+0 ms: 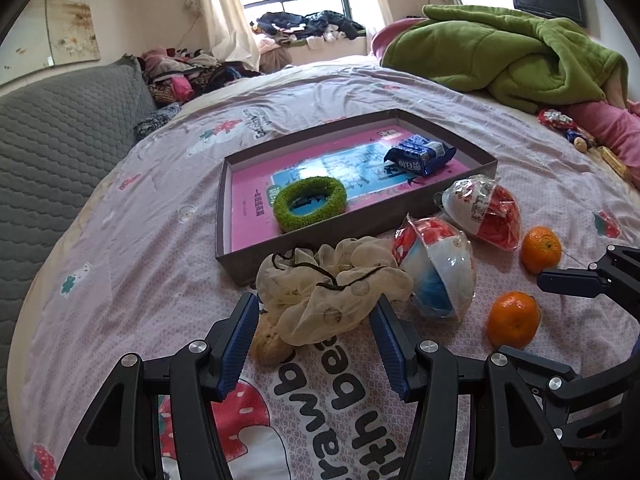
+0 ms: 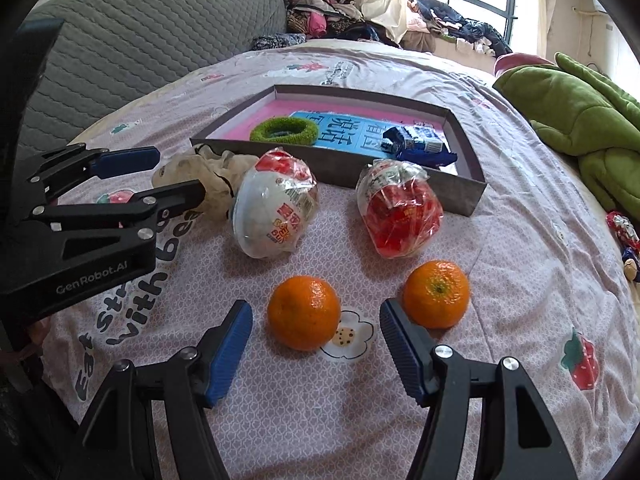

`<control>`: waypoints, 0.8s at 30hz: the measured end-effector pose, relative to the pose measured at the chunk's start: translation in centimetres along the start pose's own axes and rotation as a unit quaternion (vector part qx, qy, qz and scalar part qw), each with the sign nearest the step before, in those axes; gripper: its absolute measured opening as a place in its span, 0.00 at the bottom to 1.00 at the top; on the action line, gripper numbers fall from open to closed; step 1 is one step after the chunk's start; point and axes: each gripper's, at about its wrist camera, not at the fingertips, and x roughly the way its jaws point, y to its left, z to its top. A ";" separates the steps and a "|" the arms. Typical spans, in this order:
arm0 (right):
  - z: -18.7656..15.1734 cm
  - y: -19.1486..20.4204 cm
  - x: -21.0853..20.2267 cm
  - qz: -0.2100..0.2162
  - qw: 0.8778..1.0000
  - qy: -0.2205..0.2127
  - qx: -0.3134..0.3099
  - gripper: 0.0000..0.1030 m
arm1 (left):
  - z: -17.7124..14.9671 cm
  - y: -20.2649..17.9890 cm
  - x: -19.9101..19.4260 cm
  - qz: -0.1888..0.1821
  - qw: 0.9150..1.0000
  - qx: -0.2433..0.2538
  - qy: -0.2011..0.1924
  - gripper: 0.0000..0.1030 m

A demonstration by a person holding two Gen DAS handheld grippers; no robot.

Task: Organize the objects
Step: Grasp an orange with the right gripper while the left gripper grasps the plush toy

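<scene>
Both tools tilt downward over the bed, jaws apart: left tool around the cloth pouch, right tool around an orange.

Black gripper frames, ribbed blue pads, silver screws.

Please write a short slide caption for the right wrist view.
Open right gripper near two oranges, before a half-filled tray.
</scene>
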 end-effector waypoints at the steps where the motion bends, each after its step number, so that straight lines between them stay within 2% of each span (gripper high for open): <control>1: 0.0 0.0 0.1 0.000 1.000 0.001 -0.002 0.64 | 0.0 0.1 0.2 -0.001 1.000 -0.001 0.002 0.57; 6: 0.3 0.2 1.1 -0.006 1.000 0.009 -0.008 0.63 | 0.4 0.2 0.7 -0.013 1.000 -0.004 0.002 0.57; 8: 0.4 0.2 1.4 -0.004 1.000 0.010 -0.009 0.57 | 0.7 0.3 0.9 -0.024 1.000 -0.008 0.001 0.50; 10: 0.4 0.1 1.7 -0.009 1.000 0.011 -0.009 0.50 | 1.0 0.5 1.3 -0.033 0.999 -0.014 0.007 0.35; 11: 0.4 0.1 1.9 -0.008 1.000 0.012 -0.009 0.48 | 1.0 0.5 1.5 -0.035 0.999 -0.016 0.009 0.32; 13: 0.4 0.2 1.8 -0.003 1.000 0.007 -0.010 0.41 | 1.1 0.6 2.0 -0.038 0.999 -0.020 0.016 0.20; 14: 0.4 0.3 1.8 -0.001 1.000 0.005 -0.012 0.38 | 1.2 0.7 2.2 -0.039 0.999 -0.022 0.018 0.19; 16: 0.4 0.5 1.7 -0.005 1.000 0.003 -0.017 0.38 | 1.2 0.9 2.4 -0.047 0.998 -0.030 0.023 0.13; 21: 0.3 0.6 1.6 -0.006 1.000 -0.002 -0.020 0.38 | 1.2 0.9 2.5 -0.063 0.997 -0.037 0.029 0.08; 24: 0.3 0.5 1.5 -0.002 1.000 -0.003 -0.015 0.38 | 1.2 0.9 2.3 -0.060 0.997 -0.036 0.026 0.08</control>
